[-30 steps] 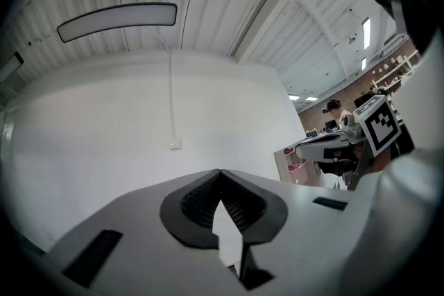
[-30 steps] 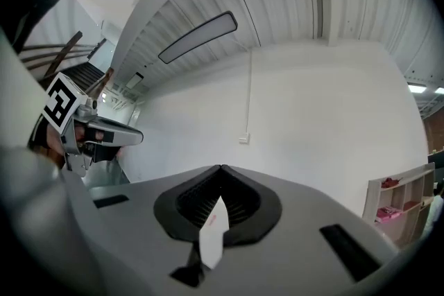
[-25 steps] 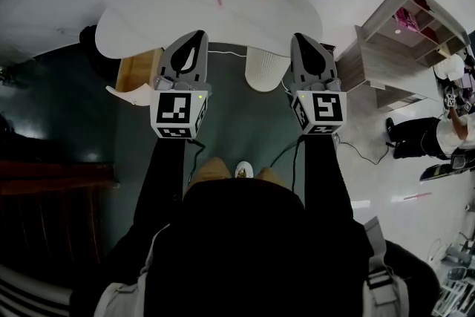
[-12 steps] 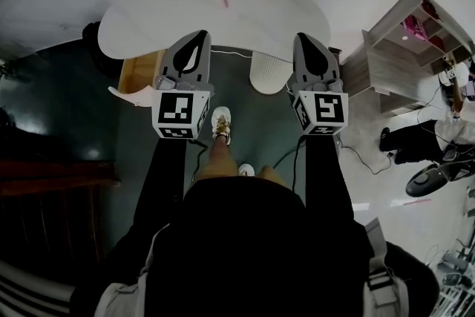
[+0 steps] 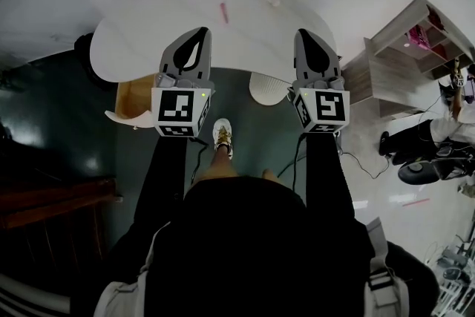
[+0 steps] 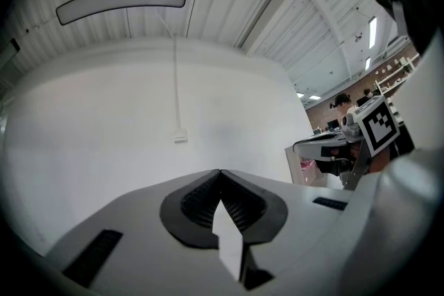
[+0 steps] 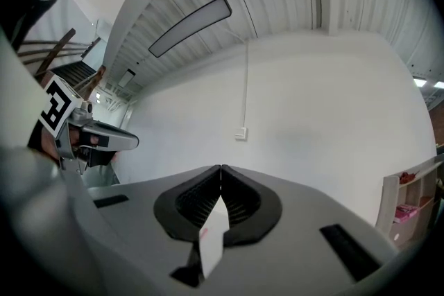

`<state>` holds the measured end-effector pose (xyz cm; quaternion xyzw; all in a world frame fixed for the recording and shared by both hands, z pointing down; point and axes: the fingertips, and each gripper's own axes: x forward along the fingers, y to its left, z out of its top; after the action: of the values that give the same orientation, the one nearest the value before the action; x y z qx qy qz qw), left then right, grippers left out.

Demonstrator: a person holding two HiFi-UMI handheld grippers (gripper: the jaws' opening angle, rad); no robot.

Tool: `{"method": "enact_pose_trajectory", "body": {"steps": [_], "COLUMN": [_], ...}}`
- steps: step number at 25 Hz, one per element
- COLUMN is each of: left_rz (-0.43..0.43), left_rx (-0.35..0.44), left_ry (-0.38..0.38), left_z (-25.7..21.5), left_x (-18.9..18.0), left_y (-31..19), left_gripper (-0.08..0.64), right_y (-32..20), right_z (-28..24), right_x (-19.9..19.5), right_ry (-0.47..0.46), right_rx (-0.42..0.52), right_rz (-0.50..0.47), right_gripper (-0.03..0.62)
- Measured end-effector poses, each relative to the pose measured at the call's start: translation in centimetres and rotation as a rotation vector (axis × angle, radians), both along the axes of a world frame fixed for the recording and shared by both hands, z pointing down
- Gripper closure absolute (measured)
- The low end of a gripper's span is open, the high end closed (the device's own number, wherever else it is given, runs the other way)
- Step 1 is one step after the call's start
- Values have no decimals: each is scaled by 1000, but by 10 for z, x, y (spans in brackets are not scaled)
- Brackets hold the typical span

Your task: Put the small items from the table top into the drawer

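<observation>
A white oval table lies ahead in the head view. On it are a small pink stick-like item and a small pale item further right. Under the table's left side a wooden drawer with a white front stands pulled out. My left gripper and right gripper are held level side by side, their tips over the table's near edge, short of both items. Both are shut with nothing between the pads, as the left gripper and right gripper views show.
A white round pedestal stands under the table's right half. A wooden shelf unit is at the right, with a person beyond it. Dark stairs fill the left. Cables run on the floor. A wall with a switch is ahead.
Both grippers have moved forward together towards the table, and their tips now overlap its near edge. A foot in a white shoe has stepped forward below them.
</observation>
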<state>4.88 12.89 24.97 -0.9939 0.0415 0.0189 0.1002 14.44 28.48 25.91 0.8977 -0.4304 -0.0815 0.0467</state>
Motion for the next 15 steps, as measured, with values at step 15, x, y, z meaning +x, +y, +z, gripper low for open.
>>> {"method": "enact_pose_trajectory", "body": {"steps": [15], "left_rz": [89], "left_rx": [-15], "left_ry": [-7], "left_z": [-1], "left_x": [112], "left_y": [-102], "left_gripper": [545], "right_y": [-91], "right_z": [-9], "right_x": [98], "right_ry": [12], "right_rx": [-4], "right_rz": [120], "right_gripper": [565]}}
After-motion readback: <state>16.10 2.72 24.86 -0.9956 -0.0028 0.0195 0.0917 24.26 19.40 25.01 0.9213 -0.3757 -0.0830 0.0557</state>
